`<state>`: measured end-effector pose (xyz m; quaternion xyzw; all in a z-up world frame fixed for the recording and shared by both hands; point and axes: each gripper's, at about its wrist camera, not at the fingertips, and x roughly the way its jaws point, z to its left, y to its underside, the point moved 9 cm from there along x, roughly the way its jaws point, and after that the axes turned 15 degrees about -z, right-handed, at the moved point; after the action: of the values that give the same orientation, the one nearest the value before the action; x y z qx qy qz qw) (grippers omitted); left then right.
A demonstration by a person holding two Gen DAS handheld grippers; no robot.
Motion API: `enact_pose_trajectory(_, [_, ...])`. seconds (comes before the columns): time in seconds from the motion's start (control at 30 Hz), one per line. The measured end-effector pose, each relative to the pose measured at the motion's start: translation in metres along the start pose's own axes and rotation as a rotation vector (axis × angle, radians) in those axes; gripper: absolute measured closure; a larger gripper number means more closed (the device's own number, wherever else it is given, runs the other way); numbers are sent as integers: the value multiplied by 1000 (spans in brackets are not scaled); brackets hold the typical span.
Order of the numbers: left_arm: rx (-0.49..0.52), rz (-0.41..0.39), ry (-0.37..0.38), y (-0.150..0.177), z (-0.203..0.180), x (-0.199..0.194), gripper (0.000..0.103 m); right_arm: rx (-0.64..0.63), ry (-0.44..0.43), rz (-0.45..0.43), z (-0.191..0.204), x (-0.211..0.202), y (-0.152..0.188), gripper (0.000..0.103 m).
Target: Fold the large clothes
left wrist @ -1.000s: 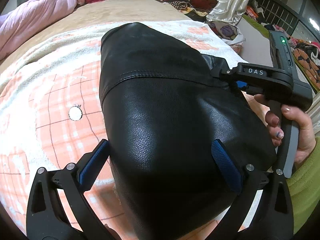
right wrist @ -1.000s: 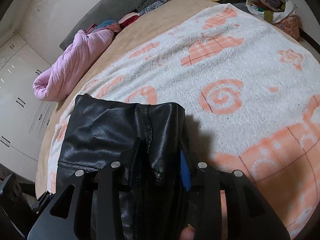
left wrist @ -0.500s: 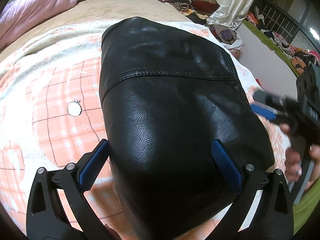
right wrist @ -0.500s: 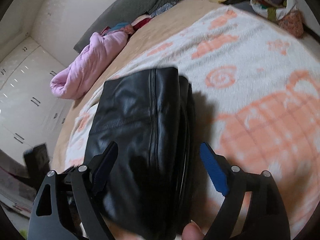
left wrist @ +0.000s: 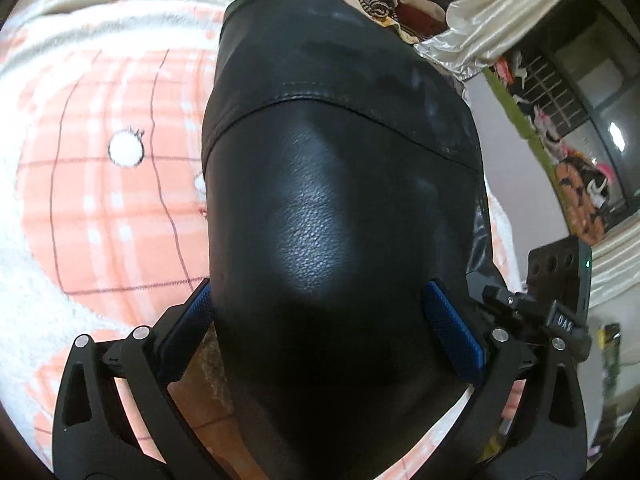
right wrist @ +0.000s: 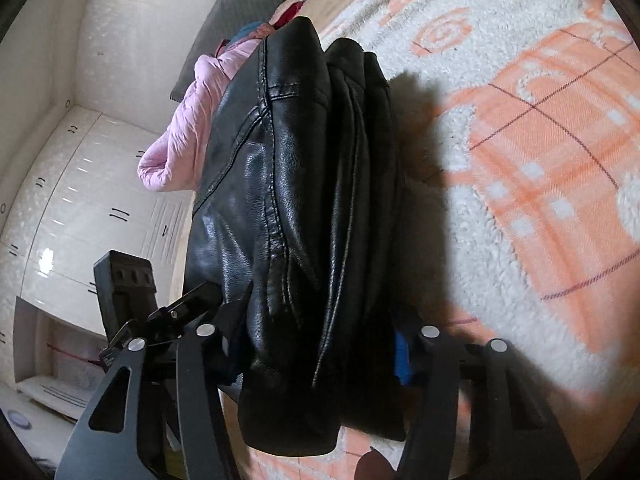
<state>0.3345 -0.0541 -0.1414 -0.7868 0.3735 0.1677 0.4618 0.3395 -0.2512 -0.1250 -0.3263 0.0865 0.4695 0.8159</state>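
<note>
Both grippers straddle the folded black leather jacket [left wrist: 340, 216] on the bed's peach-patterned blanket [left wrist: 100, 200]. Left gripper [left wrist: 320, 332] stands wide, pads flanking the bundle's near end; whether they press it I cannot tell. Right gripper [right wrist: 316, 344] has just been closing around the bundle's edge. Risk: slick, springy leather may slip out and the fold flop open.

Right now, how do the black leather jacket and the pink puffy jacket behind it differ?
The black leather jacket is glossy and grained with stitched seams; the pink puffy jacket is matte and quilted. The leather jacket is folded into a thick bundle between the right gripper's fingers; the pink one lies loosely bunched and untouched, farther off near the bed's edge. Both rest on the bed.
</note>
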Motion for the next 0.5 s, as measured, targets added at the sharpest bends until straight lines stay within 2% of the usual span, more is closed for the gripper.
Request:
enact_pose_trajectory(0.07, [20, -1, -1, 3, -1, -5, 17, -3, 9, -14, 2, -1, 1, 52])
enact_pose_trajectory(0.33, [50, 9, -24, 5, -3, -10, 17, -64, 84, -35, 7, -1, 2, 52])
enact_pose_trajectory(0.5, [38, 6, -26, 1, -5, -9, 16, -96, 112, -56, 14, -9, 1, 32])
